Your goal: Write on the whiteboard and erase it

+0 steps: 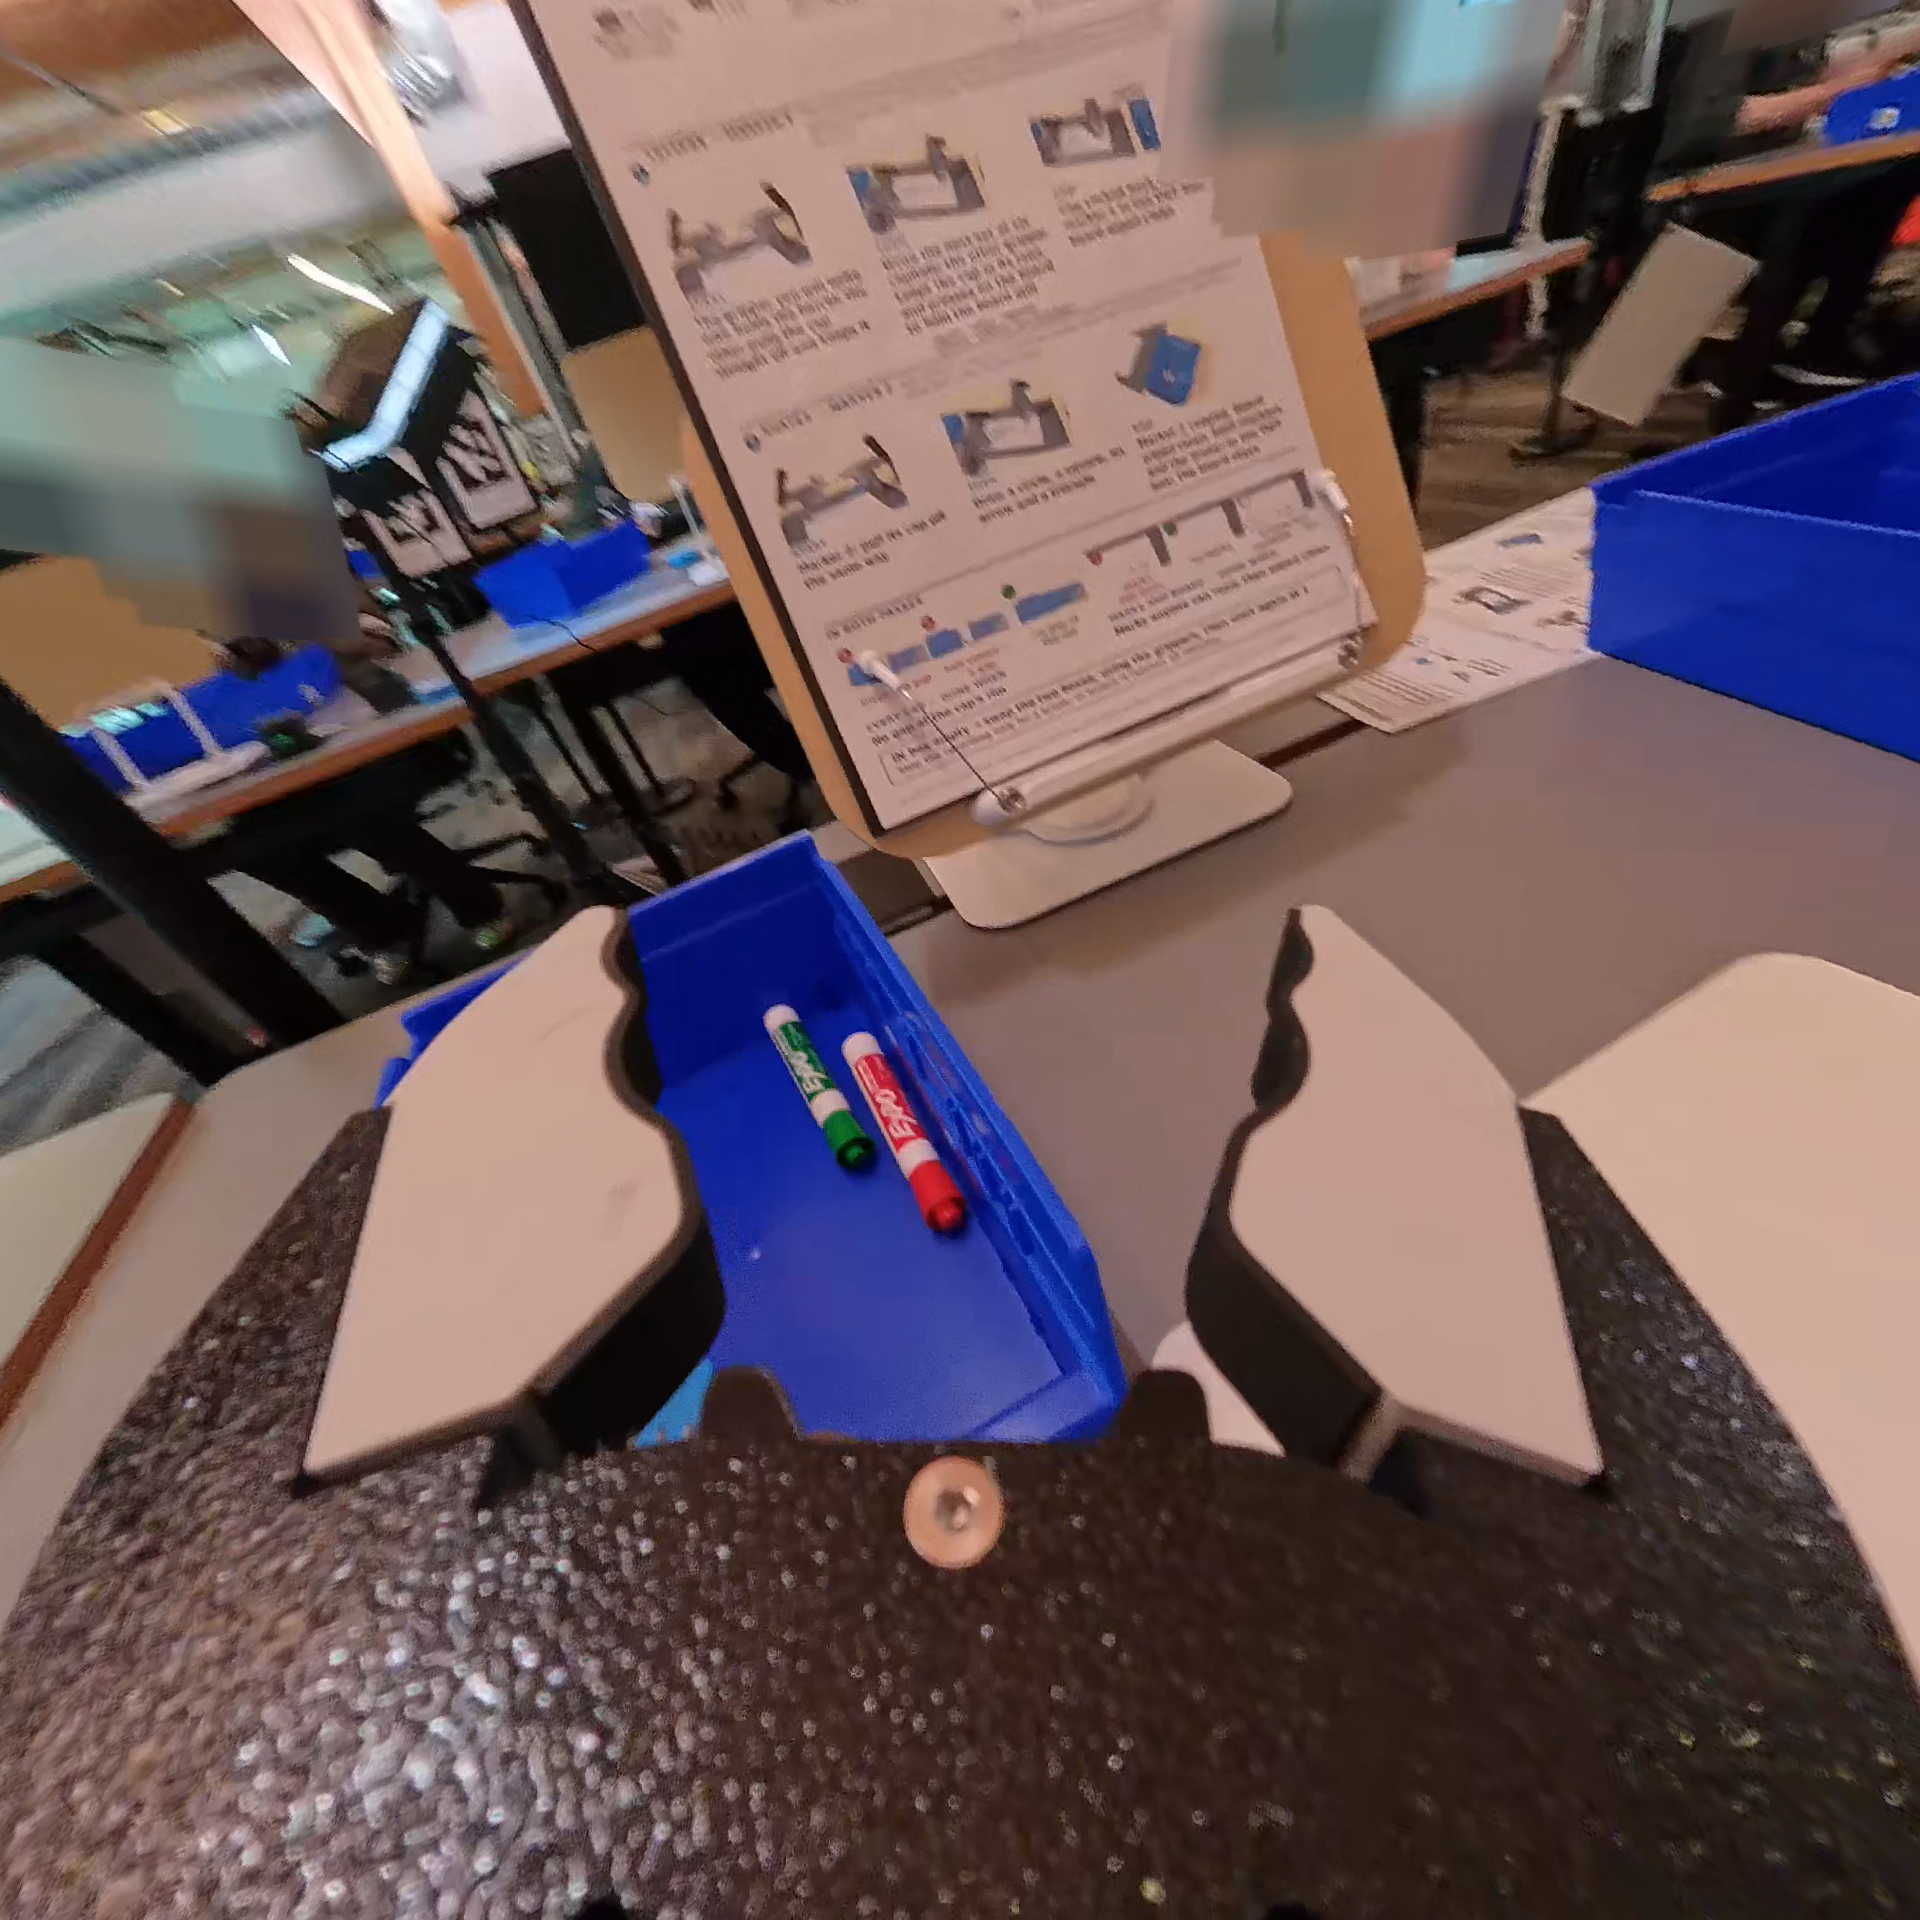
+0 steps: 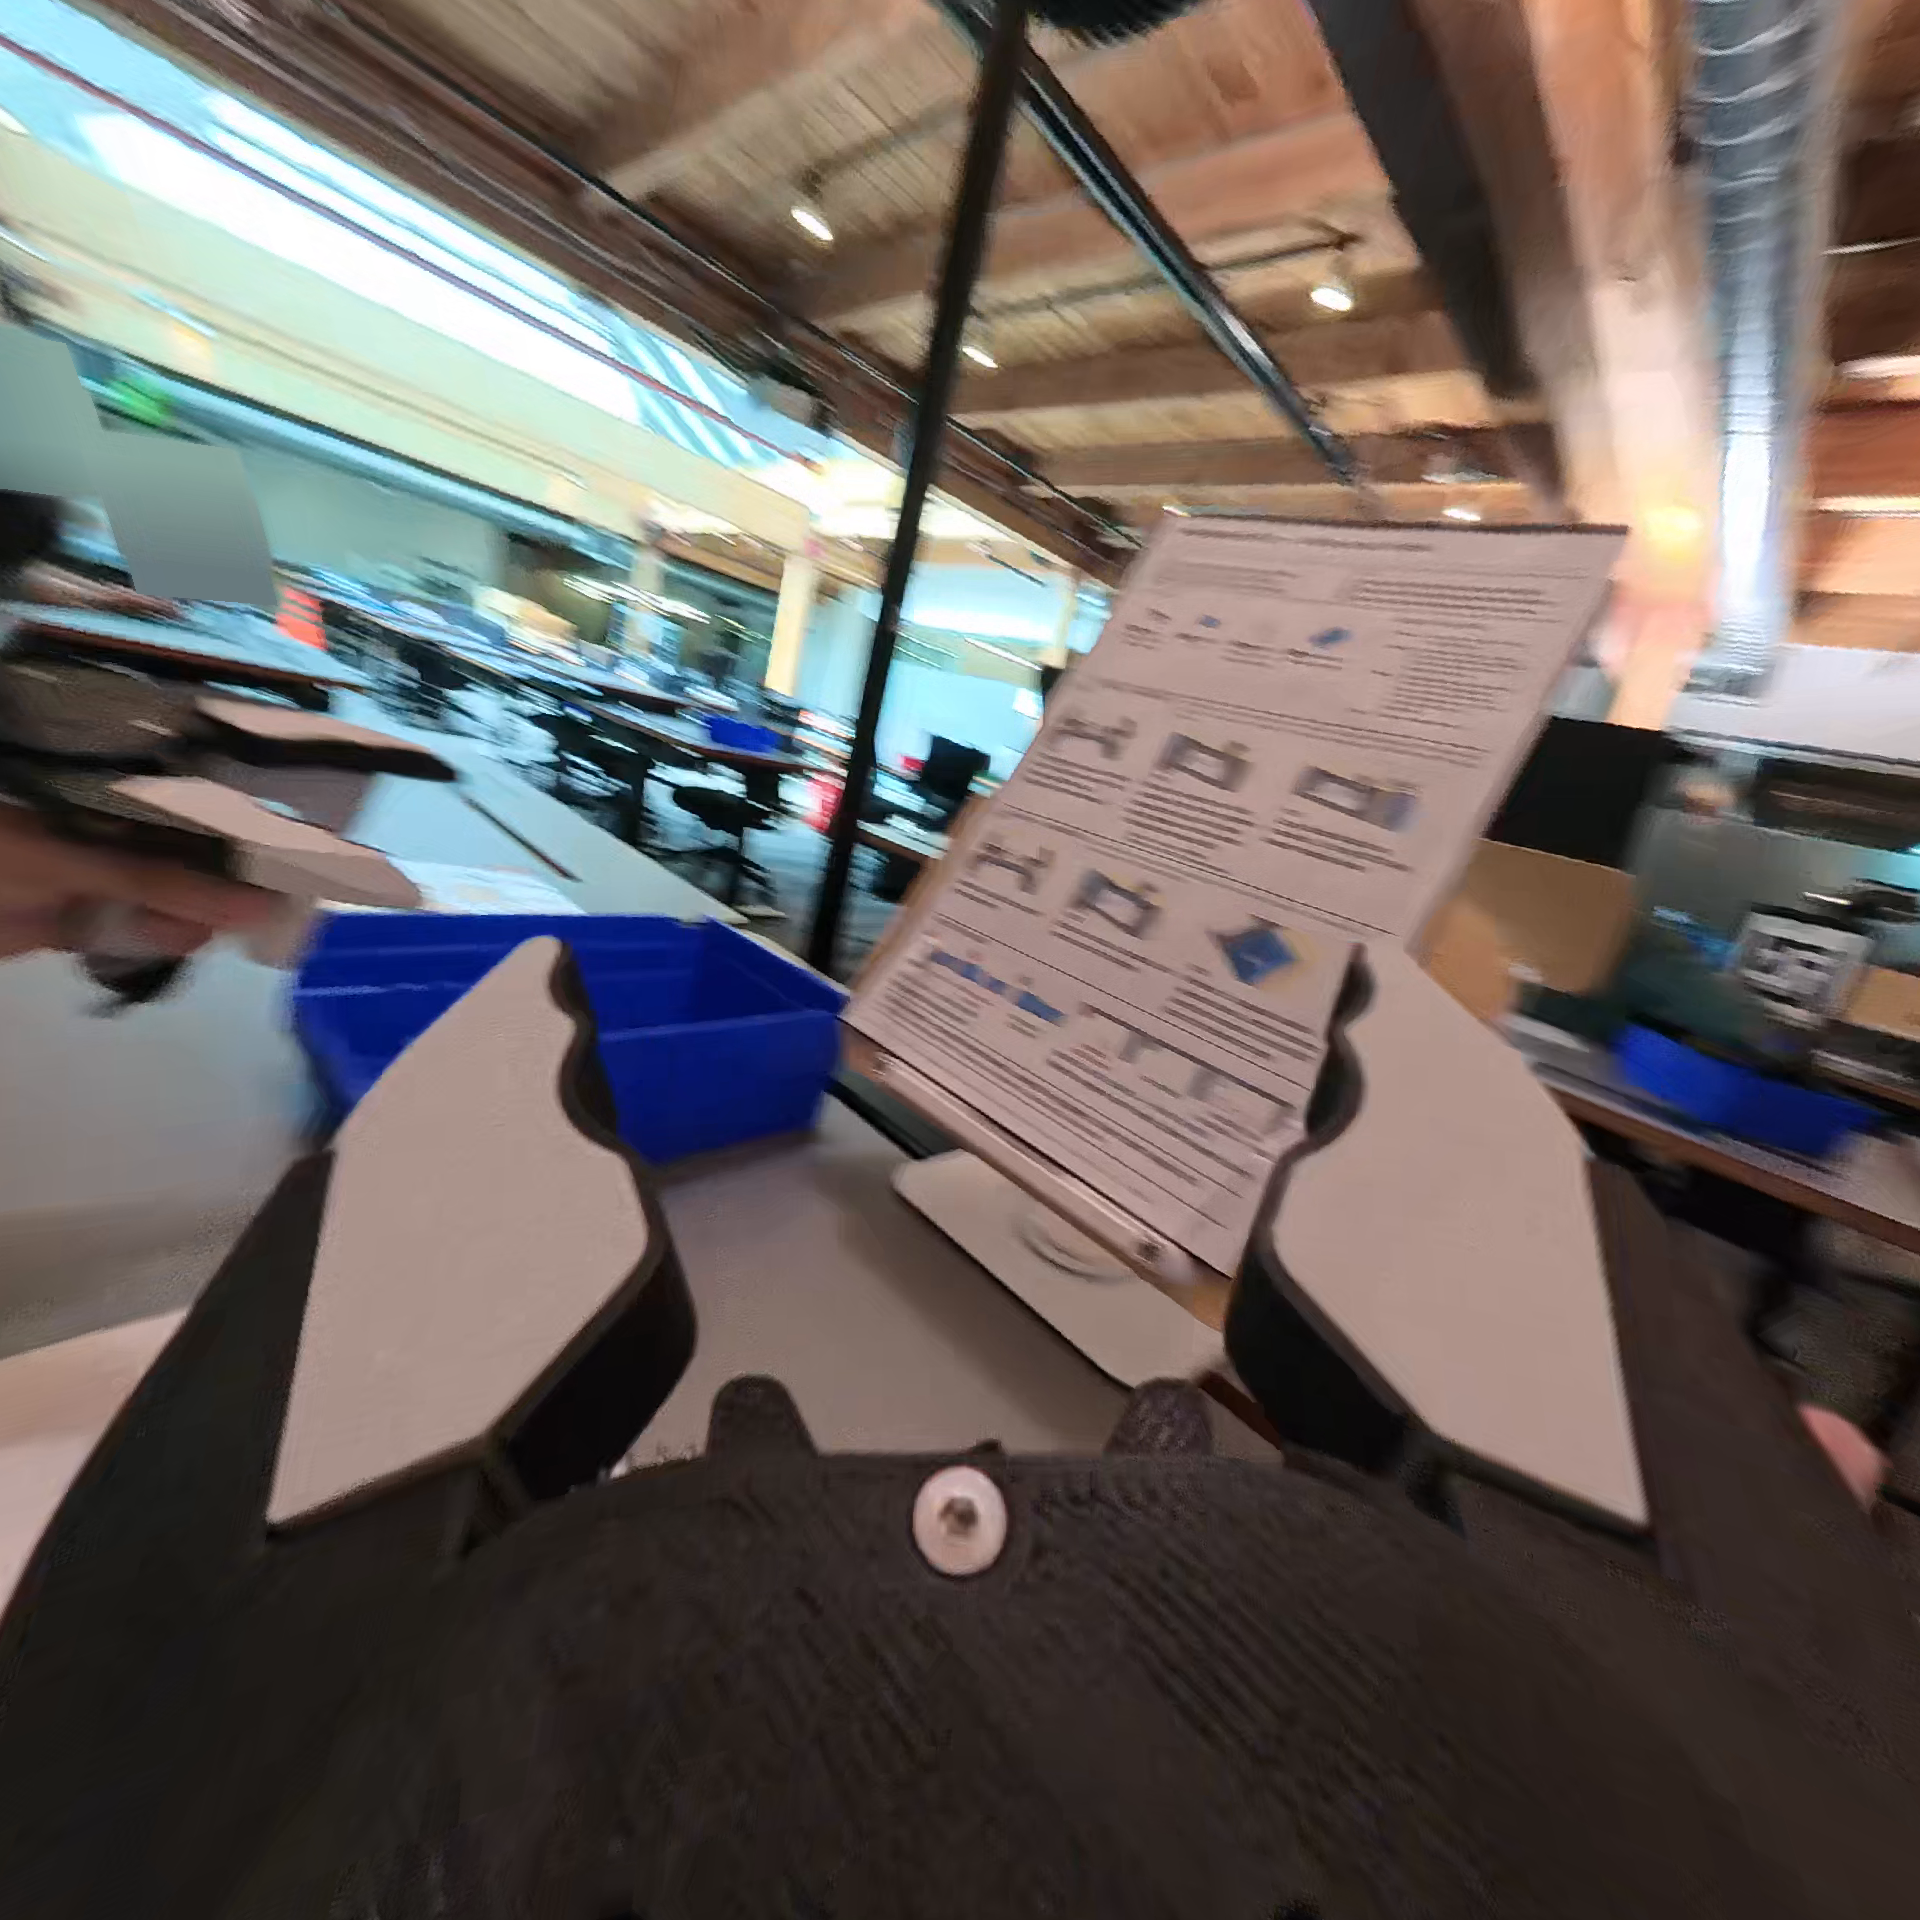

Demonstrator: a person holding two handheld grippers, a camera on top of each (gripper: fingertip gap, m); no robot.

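Capped green marker (image 1: 821, 1086) and red marker (image 1: 902, 1132) in bin (image 1: 1049, 1236)

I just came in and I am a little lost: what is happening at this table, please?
A person holds two grippers, and both are open and empty. The left gripper hovers over a blue bin where a green marker and a red marker lie side by side, both capped. The right gripper points toward an instruction sheet on a stand. Nothing is picked up yet.

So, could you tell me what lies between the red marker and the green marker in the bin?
Nothing: bare blue bin floor separates the green marker from the red marker, seen in the left wrist view.
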